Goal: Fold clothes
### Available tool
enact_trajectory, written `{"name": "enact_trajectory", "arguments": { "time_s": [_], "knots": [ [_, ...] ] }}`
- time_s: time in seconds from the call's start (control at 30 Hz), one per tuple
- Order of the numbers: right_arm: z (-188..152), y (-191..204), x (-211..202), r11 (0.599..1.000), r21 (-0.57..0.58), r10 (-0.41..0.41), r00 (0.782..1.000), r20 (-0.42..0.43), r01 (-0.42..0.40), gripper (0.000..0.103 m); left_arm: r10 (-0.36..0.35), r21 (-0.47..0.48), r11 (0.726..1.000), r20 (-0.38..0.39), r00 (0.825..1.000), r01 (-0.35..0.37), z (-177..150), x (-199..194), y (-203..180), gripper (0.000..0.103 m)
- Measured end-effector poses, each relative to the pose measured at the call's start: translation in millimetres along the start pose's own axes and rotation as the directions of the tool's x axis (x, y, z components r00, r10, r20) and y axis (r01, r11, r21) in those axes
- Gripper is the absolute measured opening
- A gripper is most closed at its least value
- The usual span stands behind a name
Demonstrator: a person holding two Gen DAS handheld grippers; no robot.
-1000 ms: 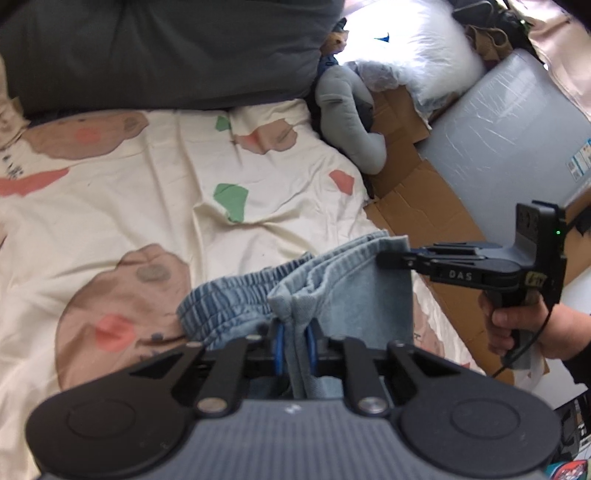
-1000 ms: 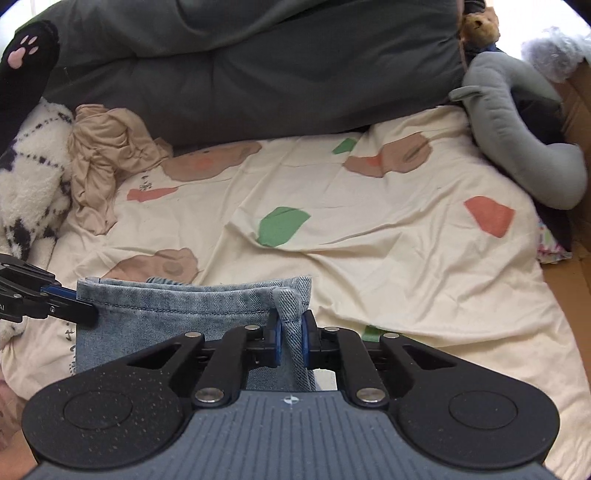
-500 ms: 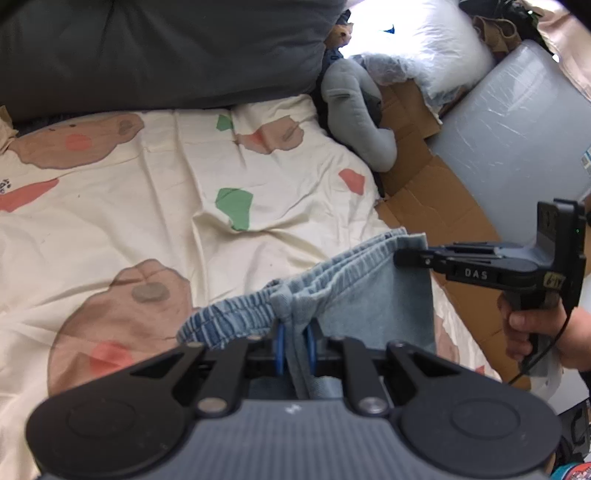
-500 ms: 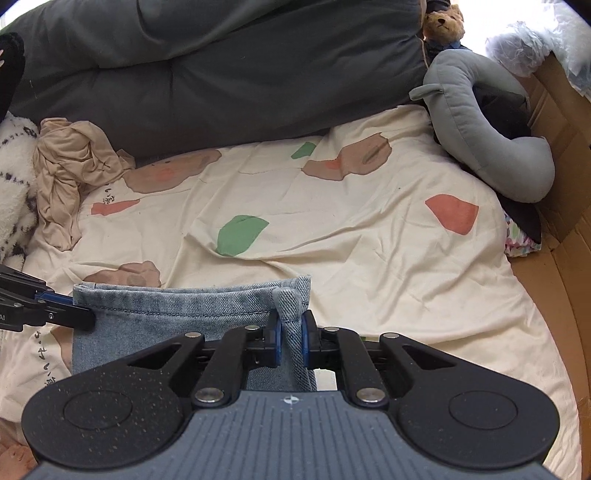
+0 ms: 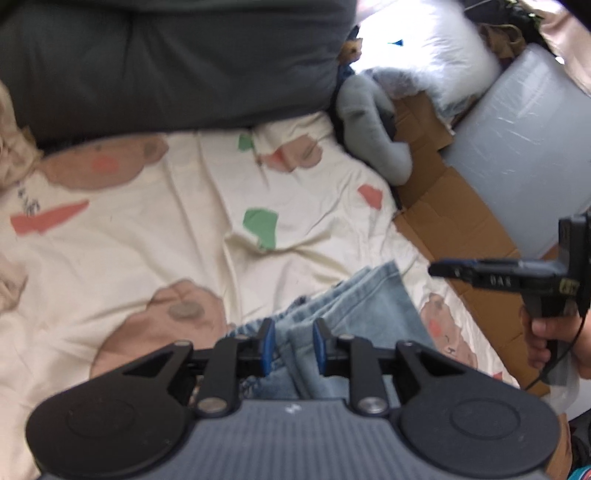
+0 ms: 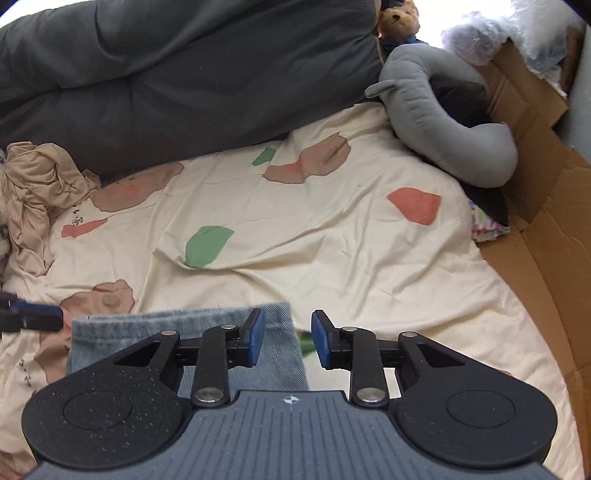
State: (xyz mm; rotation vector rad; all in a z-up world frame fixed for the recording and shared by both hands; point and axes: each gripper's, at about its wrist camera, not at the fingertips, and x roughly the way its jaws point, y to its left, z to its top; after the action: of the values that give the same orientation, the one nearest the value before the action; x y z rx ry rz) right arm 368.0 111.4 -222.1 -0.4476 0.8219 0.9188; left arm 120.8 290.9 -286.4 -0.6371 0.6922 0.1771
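Folded light-blue denim (image 5: 369, 306) lies on the cream patterned bedsheet (image 5: 184, 236). My left gripper (image 5: 291, 343) hangs over its near edge with its jaws opening; a fold of the denim stands loosely between the blue pads (image 5: 266, 343), which do not press on it. To the right, the right gripper (image 5: 443, 267) is held by a hand and sits clear of the cloth. In the right wrist view, the right gripper (image 6: 286, 341) has its jaws opening, with the denim (image 6: 147, 332) lying flat below and only its corner under the gap. The left gripper (image 6: 37, 317) shows at the left edge.
A dark grey duvet (image 6: 184, 74) covers the far side of the bed. A grey plush toy (image 6: 443, 140) and a small teddy bear (image 6: 399, 18) sit at the far right, beside cardboard (image 6: 546, 206). A crumpled beige garment (image 6: 33, 195) lies at the far left.
Both grippers were shut on the denim's top edge and have since spread their jaws. The denim has dropped flat onto the sheet, and the right gripper's tip now sits apart from it.
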Motion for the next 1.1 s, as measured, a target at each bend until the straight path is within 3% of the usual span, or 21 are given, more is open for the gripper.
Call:
{"name": "enact_trajectory", "arguments": {
  "time_s": [0.23, 0.4, 0.5, 0.57, 0.73, 0.87, 0.97, 1.1],
  "knots": [
    [-53, -16, -39, 0.999, 0.036, -0.024, 0.999, -0.023, 0.025, 0.035, -0.087, 0.07, 0.994, 0.008, 0.996, 0.087, 6, 2, -36, 0.023],
    [-100, -14, -56, 0.994, 0.113, 0.003, 0.999, -0.032, 0.0, 0.032, -0.106, 0.131, 0.985, -0.039, 0.994, 0.111, 0, 23, -50, 0.023],
    [-130, -4, -64, 0.991, 0.132, -0.001, 1.0, -0.026, 0.004, 0.028, -0.083, 0.164, 0.982, -0.078, 0.993, 0.095, -2, 37, -52, 0.023],
    [-151, 1, -66, 0.987, 0.163, -0.002, 1.0, -0.024, 0.006, 0.02, -0.056, 0.191, 0.979, -0.102, 0.993, 0.075, -3, 45, -50, 0.023],
    [-193, 18, -54, 0.973, 0.23, 0.009, 1.0, -0.011, -0.006, 0.016, 0.022, 0.255, 0.967, -0.17, 0.985, 0.023, -2, 59, -46, 0.023],
    [-205, 27, -34, 0.977, 0.211, -0.028, 1.0, -0.003, 0.028, 0.011, 0.05, 0.283, 0.959, -0.194, 0.98, 0.008, -7, 58, -49, 0.024],
    [-207, 19, -25, 0.96, 0.276, -0.049, 0.999, 0.015, 0.043, 0.005, 0.076, 0.316, 0.949, -0.197, 0.977, -0.01, -9, 56, -57, 0.025],
    [-204, 11, -22, 0.942, 0.328, -0.089, 0.996, 0.033, 0.073, 0.004, 0.077, 0.343, 0.94, -0.21, 0.975, 0.0, -5, 58, -70, 0.031]
  ]
}}
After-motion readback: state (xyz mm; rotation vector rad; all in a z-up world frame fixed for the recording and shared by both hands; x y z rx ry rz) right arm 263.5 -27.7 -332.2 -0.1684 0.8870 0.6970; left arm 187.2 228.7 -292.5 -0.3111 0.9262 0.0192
